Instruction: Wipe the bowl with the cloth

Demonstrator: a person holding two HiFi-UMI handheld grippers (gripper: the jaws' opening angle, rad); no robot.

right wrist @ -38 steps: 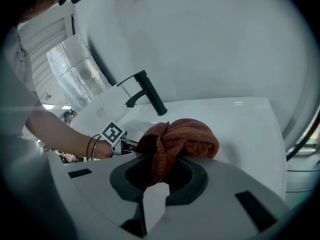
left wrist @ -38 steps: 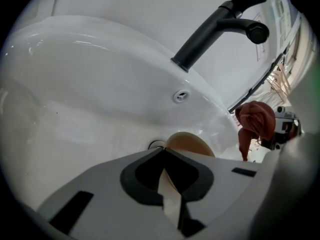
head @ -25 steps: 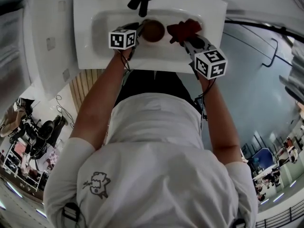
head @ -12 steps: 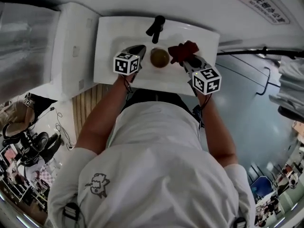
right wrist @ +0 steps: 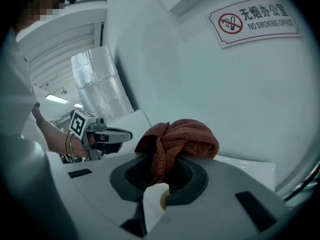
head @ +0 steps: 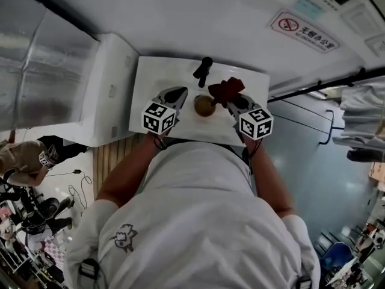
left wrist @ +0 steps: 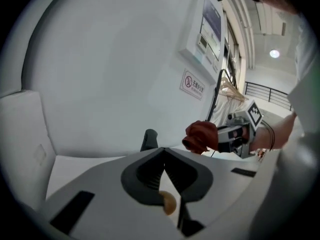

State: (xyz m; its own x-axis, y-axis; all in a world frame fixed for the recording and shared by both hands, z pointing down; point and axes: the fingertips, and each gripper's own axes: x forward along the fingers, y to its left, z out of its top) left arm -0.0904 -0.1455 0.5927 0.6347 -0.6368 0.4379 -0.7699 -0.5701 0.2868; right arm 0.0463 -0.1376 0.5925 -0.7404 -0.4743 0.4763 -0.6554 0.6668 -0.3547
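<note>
A small brown bowl [head: 204, 105] sits in the white sink [head: 150, 83] below the black faucet [head: 203, 71]. My left gripper [head: 178, 92] is just left of the bowl, apart from it, its jaws shut with nothing between them [left wrist: 164, 153]. A sliver of the bowl [left wrist: 169, 203] shows below those jaws. My right gripper [head: 231, 99] is at the bowl's right, shut on a bunched red-brown cloth [head: 226, 89]. In the right gripper view the cloth [right wrist: 182, 136] bulges above the jaws [right wrist: 164, 160]. The left gripper [right wrist: 102, 134] shows beyond it.
The faucet [left wrist: 149, 139] rises at the sink's back against a white wall. A white box-like unit [head: 108, 89] adjoins the sink's left side. A no-smoking sign [right wrist: 252, 16] hangs on the wall. Another person [head: 24, 155] stands at the far lower left.
The head view has pulled back, so the sink looks smaller and sits lower in the picture. Both grippers stay beside the bowl, and the right one still holds the cloth.
</note>
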